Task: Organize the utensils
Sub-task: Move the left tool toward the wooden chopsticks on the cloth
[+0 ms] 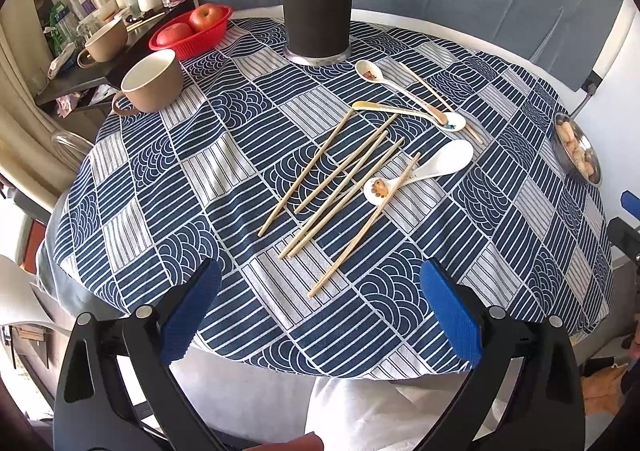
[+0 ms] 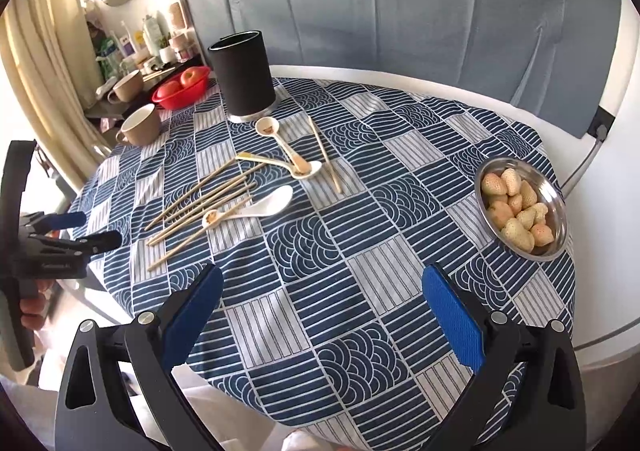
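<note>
The round bench [image 1: 132, 211] is covered by a blue patterned cloth, and the utensils are scattered across its middle. A loose fan of chopsticks [image 1: 340, 179] is laid diagonally on the cloth, with one more chopstick [image 1: 440, 99] apart from the rest, beyond the spoons. Three white spoons are seen among them: one spoon [image 1: 428, 165] lies across a chopstick, touching it, and two further spoons [image 1: 400, 91] are crossed nearer the holder. The black cylindrical holder [image 1: 317, 11] is stood upright at the far side of the bench, with nothing seen sticking out of it.

The left gripper [image 1: 320, 311] is held above the near edge of the bench, its fingers [image 1: 192, 315] spread wide with nothing between them. The right gripper [image 2: 322, 311] is likewise held over the near edge, further to the right, its fingers [image 2: 454, 317] wide apart and bare.

A tan mug [image 1: 150, 81] is placed at the left rim of the bench, and a red basket [image 1: 192, 31] with apples is set just behind it. A metal bowl [image 2: 558, 207] of pale strawberries is set near the right edge, well apart from the utensils.
</note>
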`<control>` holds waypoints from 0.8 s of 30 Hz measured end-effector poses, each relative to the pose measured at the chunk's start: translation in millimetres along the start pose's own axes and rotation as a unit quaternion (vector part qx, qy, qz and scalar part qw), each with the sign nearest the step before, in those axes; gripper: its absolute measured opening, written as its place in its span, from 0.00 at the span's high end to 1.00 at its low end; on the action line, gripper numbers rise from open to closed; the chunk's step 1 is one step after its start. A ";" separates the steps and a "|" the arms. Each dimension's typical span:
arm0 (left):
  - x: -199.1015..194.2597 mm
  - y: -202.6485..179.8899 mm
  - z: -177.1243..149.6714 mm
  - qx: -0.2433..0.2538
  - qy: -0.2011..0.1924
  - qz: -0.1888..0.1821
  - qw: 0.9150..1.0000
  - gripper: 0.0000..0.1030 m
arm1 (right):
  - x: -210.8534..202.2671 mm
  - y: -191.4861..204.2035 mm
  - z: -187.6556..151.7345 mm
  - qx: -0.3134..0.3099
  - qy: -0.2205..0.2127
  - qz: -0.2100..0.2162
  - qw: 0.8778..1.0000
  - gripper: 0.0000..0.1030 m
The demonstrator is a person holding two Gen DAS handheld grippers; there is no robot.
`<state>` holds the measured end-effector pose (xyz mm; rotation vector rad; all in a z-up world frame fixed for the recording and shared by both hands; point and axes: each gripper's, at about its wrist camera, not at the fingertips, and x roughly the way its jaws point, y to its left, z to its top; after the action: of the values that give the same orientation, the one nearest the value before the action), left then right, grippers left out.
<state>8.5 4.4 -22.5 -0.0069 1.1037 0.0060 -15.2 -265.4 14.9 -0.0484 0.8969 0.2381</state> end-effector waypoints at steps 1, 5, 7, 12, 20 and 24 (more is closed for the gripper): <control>0.3 0.2 -0.1 -0.001 0.003 -0.004 1.000 0.06 | 0.1 0.0 -0.6 -0.002 -0.001 -0.003 1.000 0.07; 2.2 0.9 -1.8 -0.003 0.008 -0.008 1.000 0.06 | 0.3 0.0 -3.3 -0.006 0.001 -0.008 1.000 0.07; 3.0 2.3 -3.0 -0.007 0.010 -0.009 1.000 0.06 | -0.9 0.1 -4.5 -0.008 0.002 -0.008 1.000 0.07; 3.6 6.4 -7.3 -0.012 0.012 -0.006 1.000 0.06 | -1.8 0.2 -7.0 -0.013 0.003 -0.010 1.000 0.07; 1.8 9.4 -14.3 -0.014 0.018 0.000 1.000 0.06 | -2.2 -0.6 -7.6 -0.018 0.003 -0.006 1.000 0.07; -0.4 9.9 -18.6 -0.017 0.015 0.005 1.000 0.06 | -4.9 0.3 -9.4 -0.025 0.000 -0.009 1.000 0.07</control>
<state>-8.4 14.1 -30.6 -0.0329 1.1338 0.0331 -25.4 -267.3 12.9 -0.1024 0.8902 0.2426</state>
